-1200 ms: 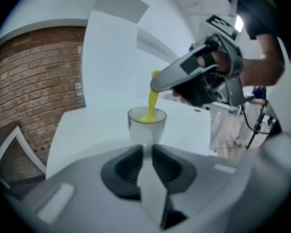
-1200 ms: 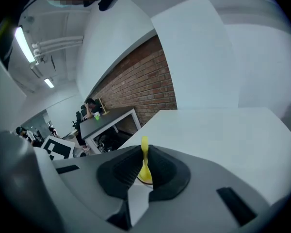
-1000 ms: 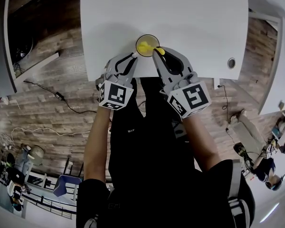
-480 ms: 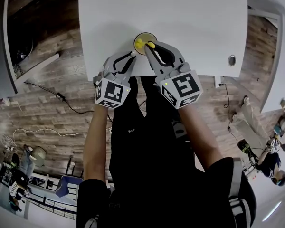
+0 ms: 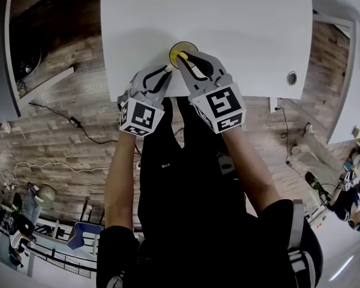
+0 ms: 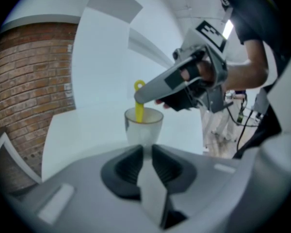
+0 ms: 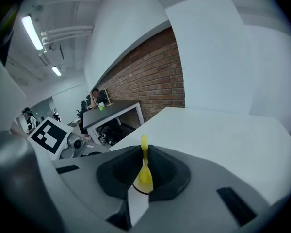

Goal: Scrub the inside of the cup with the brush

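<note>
Right gripper (image 5: 183,57) further left than before, brush (image 6: 138,104) upright inside cup (image 6: 144,126).

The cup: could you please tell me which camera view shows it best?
The left gripper view: the cup stands whole, side-on. The head view shows only its rim from above; the right gripper view barely shows it.

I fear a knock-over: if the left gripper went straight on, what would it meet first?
The frosted translucent cup holding the yellow brush, straight ahead at the tips of the left gripper; whether they touch it is unclear.
</note>
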{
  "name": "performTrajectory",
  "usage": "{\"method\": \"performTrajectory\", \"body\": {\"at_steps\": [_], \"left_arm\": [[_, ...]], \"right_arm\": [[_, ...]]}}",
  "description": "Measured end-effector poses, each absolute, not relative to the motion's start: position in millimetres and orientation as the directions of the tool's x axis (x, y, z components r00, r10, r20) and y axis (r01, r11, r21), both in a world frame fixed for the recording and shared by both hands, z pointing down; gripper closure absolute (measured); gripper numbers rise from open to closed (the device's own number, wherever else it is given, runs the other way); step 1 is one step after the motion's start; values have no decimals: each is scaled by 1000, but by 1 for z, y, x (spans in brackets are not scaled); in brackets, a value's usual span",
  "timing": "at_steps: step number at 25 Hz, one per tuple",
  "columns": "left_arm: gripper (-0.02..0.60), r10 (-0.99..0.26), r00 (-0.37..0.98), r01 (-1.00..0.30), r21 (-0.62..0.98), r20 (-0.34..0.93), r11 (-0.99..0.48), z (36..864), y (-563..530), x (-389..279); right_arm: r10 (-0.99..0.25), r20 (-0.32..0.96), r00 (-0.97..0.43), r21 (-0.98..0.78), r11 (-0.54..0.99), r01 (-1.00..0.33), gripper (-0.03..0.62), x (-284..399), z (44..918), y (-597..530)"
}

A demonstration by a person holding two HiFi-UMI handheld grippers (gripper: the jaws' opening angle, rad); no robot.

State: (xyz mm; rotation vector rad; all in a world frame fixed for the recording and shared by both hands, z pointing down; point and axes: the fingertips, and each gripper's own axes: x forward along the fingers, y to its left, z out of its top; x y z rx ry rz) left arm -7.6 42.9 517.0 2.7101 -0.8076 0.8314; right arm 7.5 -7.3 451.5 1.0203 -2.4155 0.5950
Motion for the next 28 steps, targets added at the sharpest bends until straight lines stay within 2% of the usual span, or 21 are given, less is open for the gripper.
{"method": "performTrajectory", "body": {"at_steps": [6,11,16,28], "left_arm": [[523,-437,694,-543,18,572,-839,517,43,-7],[523,-434,697,-540,18,571,-842,516,46,-7],[523,-426,693,-529,9,581,-849,518,44,-7],[522,-423,699,-535,30,576,-844,516,49,-6]], "right_arm": [[-640,440,-629,-282,567,-774,562,29,416,-18],[-679,425,-599,-267,538,-800,562,33,409,-24],[-666,454,-592,-261,536,-803,562,27,423,-28],[-548,589,-595,-199,615,-763,562,4,459,-16]]}}
